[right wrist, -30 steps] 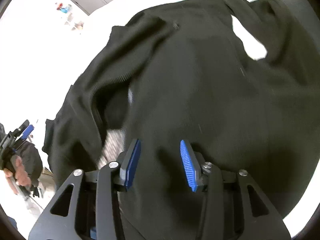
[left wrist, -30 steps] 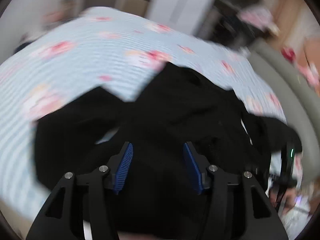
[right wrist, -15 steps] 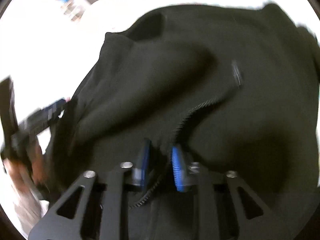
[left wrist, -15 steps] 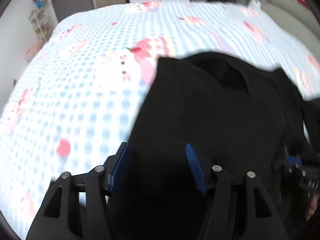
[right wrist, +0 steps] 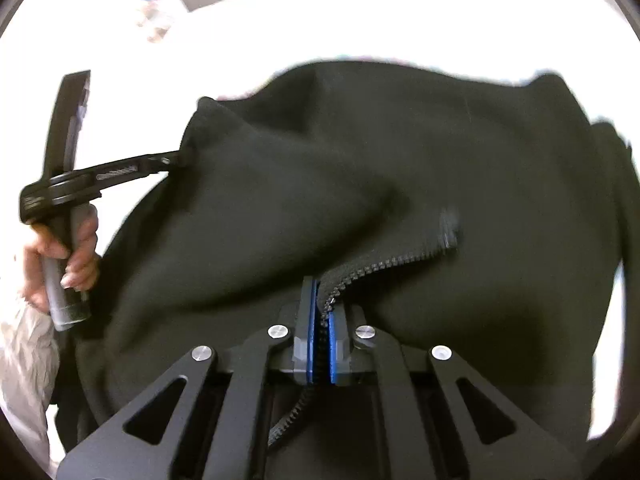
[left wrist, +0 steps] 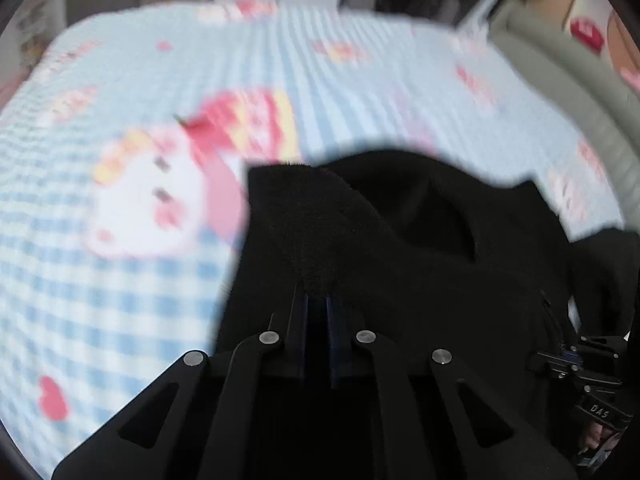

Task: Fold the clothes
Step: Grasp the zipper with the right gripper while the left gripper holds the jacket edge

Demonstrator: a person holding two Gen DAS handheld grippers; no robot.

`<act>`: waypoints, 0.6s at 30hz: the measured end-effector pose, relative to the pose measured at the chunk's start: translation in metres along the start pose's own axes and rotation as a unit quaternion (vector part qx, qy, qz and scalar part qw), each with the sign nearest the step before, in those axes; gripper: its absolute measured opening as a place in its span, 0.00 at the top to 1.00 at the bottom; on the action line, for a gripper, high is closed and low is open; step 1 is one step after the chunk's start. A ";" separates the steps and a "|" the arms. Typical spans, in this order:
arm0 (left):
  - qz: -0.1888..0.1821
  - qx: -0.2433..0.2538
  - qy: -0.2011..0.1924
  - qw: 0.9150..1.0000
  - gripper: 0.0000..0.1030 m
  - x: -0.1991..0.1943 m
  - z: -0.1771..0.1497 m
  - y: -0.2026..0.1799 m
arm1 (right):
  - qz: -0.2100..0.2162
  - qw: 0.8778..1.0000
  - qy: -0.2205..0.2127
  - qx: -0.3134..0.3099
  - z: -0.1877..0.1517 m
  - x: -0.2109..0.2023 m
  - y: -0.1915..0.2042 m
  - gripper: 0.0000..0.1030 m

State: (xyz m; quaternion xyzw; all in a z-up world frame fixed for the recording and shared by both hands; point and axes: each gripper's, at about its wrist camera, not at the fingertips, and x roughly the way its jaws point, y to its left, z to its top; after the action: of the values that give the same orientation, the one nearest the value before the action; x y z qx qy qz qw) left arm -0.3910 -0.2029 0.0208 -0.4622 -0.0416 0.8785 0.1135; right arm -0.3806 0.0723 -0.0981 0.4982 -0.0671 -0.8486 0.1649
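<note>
A black zip-up fleece jacket [left wrist: 400, 248] lies on a blue-and-white checked bed sheet [left wrist: 120, 272]. My left gripper [left wrist: 317, 300] is shut on a raised corner of the jacket's fabric. In the right wrist view the same jacket [right wrist: 360, 168] fills the frame. My right gripper [right wrist: 320, 300] is shut on its zipper edge [right wrist: 384, 266], whose teeth run between the blue pads. The left gripper [right wrist: 176, 158] also appears there, pinching the jacket's far left corner, with a hand [right wrist: 76, 248] on its handle.
The sheet carries pink and white cartoon prints [left wrist: 160, 188]. A grey padded bed edge [left wrist: 580, 92] curves along the right. The right gripper's body [left wrist: 588, 376] shows at the lower right of the left wrist view. The bed is washed out white [right wrist: 360, 20] in the right wrist view.
Both grippers went from open to shut on the jacket: the right closed on the zipper edge first, then the left on a fabric corner. The gripped fabric now stands raised.
</note>
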 end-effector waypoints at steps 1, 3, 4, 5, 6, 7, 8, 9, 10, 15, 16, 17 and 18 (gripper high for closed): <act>0.005 -0.012 -0.020 1.000 0.93 -0.011 0.007 0.008 | 0.002 1.000 -0.013 -0.015 0.008 -0.010 0.004 0.98; 0.013 -0.035 -0.060 0.998 0.93 -0.034 0.021 0.023 | -0.003 0.998 -0.041 -0.043 0.032 -0.026 0.012 0.98; 0.019 -0.053 -0.054 0.997 0.93 -0.031 0.027 0.032 | -0.007 0.997 -0.054 -0.049 0.049 -0.024 0.013 0.98; 0.025 -0.077 -0.029 0.996 0.93 -0.015 0.033 0.044 | -0.012 0.997 -0.058 -0.051 0.066 -0.013 0.012 0.98; 0.031 -0.100 -0.003 0.995 0.92 0.000 0.038 0.055 | -0.018 0.997 -0.061 -0.052 0.083 -0.001 0.012 0.98; 0.040 -0.116 0.037 0.992 0.87 0.020 0.040 0.064 | -0.023 0.996 -0.065 -0.053 0.099 0.010 0.011 0.98; 0.054 -0.118 0.070 0.989 0.86 0.032 0.036 0.067 | -0.033 0.997 -0.054 -0.050 0.113 0.025 0.008 0.98; 0.070 -0.112 0.087 0.987 0.84 0.037 0.031 0.067 | -0.050 0.998 -0.013 -0.039 0.120 0.049 0.001 0.94; 0.086 -0.106 0.105 0.985 0.81 0.041 0.025 0.067 | -0.061 0.998 0.024 -0.027 0.124 0.069 -0.006 0.92; 0.022 -0.070 0.046 0.996 0.68 -0.029 0.001 0.038 | -0.009 1.000 0.019 0.015 0.099 0.039 -0.026 0.88; 0.012 -0.053 0.044 0.998 0.68 -0.040 -0.002 0.028 | -0.005 1.000 0.016 0.012 0.089 0.026 -0.025 0.84; 0.001 -0.035 0.043 0.998 0.68 -0.049 -0.003 0.017 | 0.000 1.000 0.013 0.009 0.080 0.014 -0.023 0.83; -0.012 -0.023 0.043 0.999 0.68 -0.058 -0.008 0.009 | 0.004 1.000 0.010 0.005 0.070 0.001 -0.022 0.80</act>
State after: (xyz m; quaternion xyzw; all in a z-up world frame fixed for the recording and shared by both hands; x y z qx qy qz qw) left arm -0.3543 -0.2253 0.0614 -0.5010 -0.0623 0.8554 0.1157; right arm -0.4466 0.0890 -0.0704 0.5069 -0.0720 -0.8427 0.1664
